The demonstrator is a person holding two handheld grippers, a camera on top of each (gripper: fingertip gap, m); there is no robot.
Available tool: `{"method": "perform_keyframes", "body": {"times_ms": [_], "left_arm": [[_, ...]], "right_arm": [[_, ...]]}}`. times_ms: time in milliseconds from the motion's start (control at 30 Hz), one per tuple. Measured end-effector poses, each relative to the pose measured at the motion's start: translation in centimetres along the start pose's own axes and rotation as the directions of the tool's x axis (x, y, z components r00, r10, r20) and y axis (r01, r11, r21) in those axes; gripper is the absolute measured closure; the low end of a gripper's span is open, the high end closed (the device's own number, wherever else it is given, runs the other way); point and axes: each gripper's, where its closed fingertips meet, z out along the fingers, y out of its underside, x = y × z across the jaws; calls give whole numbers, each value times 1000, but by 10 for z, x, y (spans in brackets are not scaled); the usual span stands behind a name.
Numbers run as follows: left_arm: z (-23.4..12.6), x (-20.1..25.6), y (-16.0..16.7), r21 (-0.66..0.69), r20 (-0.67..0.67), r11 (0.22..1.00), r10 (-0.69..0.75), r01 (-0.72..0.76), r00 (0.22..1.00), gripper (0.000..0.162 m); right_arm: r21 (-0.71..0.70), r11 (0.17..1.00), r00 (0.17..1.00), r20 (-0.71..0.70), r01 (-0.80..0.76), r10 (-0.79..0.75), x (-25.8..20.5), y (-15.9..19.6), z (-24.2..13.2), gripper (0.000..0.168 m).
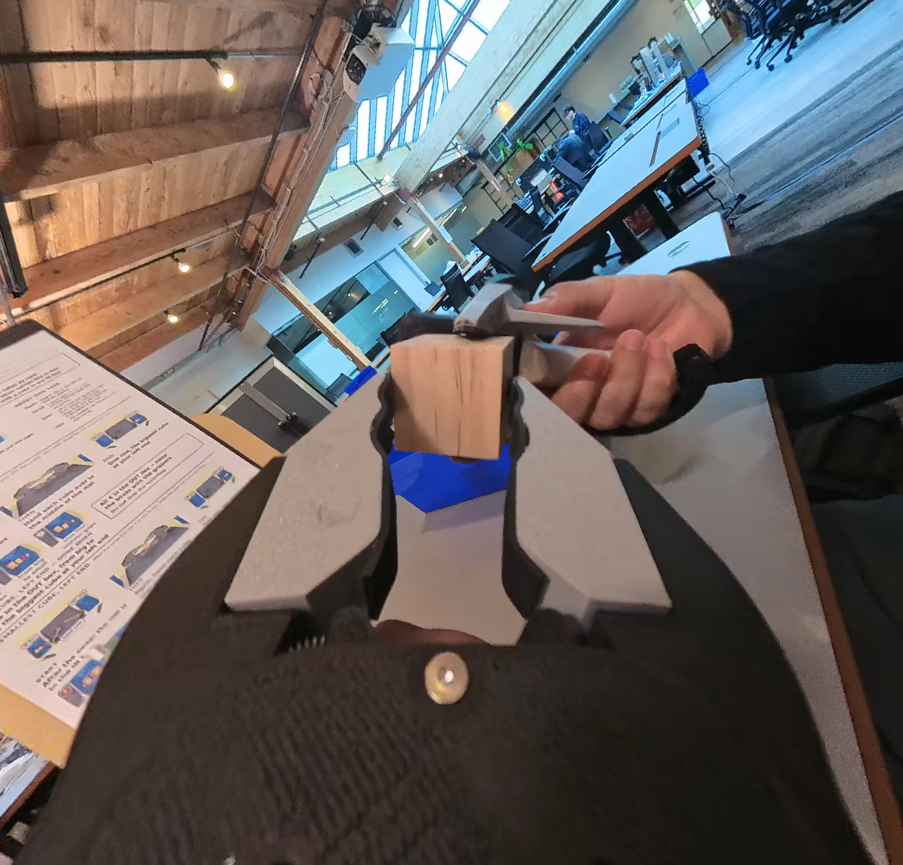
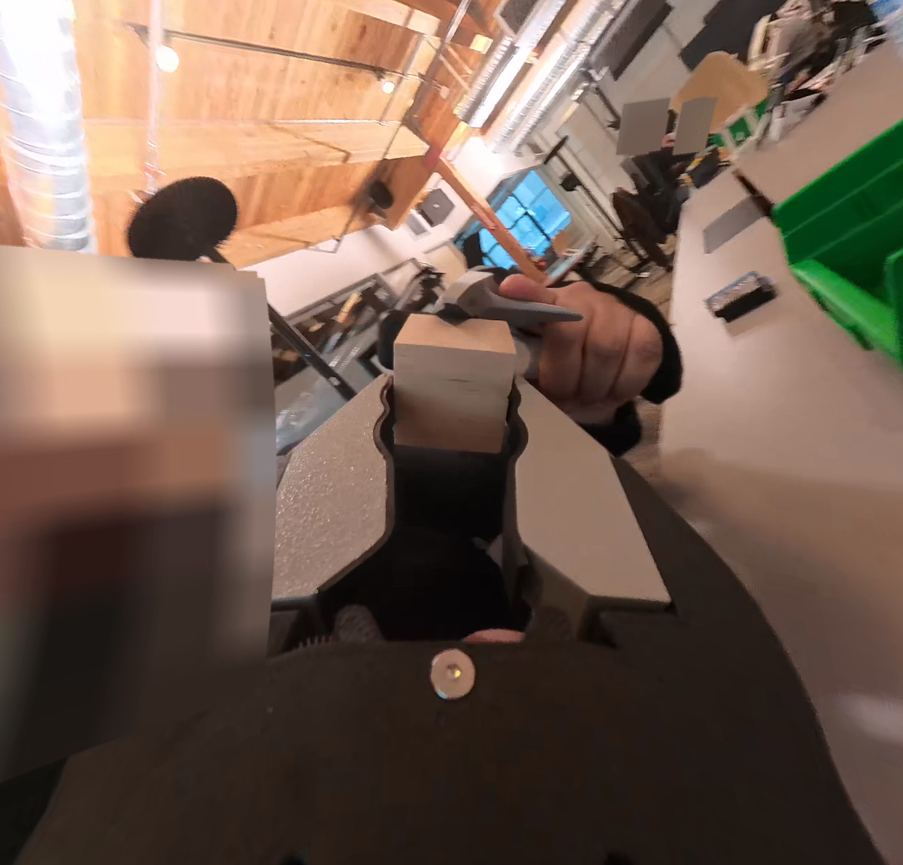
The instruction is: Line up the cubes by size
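**Cube held between two grippers in mid-air**

While the wooden cube (image 1: pixel 449 399) hangs above the table (image 1: pixel 708 475), the left wrist view shows the left gripper (image 1: pixel 449 401) closed on its sides, the right gripper (image 1: pixel 493 333) meeting it from beyond over a blue bin (image 1: pixel 440 480). From the right wrist view, the right gripper (image 2: pixel 452 397) also clamps the cube (image 2: pixel 452 387). No finished row appears; lining up seems largely ahead.

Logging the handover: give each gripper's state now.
Left gripper: shut on the wooden cube.
Right gripper: shut on the same wooden cube.
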Motion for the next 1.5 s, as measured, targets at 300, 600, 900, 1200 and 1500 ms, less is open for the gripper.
{"method": "perform_keyframes", "body": {"times_ms": [300, 600, 900, 1200, 1500], "left_arm": [[-29, -21, 32, -160, 127, 957, -224, 243, 966, 137], [-110, -14, 86, -391, 229, 848, -288, 359, 930, 150], [-118, 2, 121, -455, 271, 790, -316, 410, 909, 147], [-120, 3, 124, -451, 260, 787, -335, 421, 906, 146], [-143, -7, 123, -490, 267, 784, -283, 382, 921, 146]], "right_arm": [[-68, 932, 857, -376, 355, -353, -11, -41, -66, 126], [-738, 667, 164, -648, 106, -744, 51, -86, -297, 125], [-903, 263, 348, -381, -340, -856, 123, -37, -361, 124], [-898, 161, 510, -372, -410, -776, 146, -22, -355, 124], [-866, 250, 478, -455, -433, -751, 137, -24, -354, 106]]}}
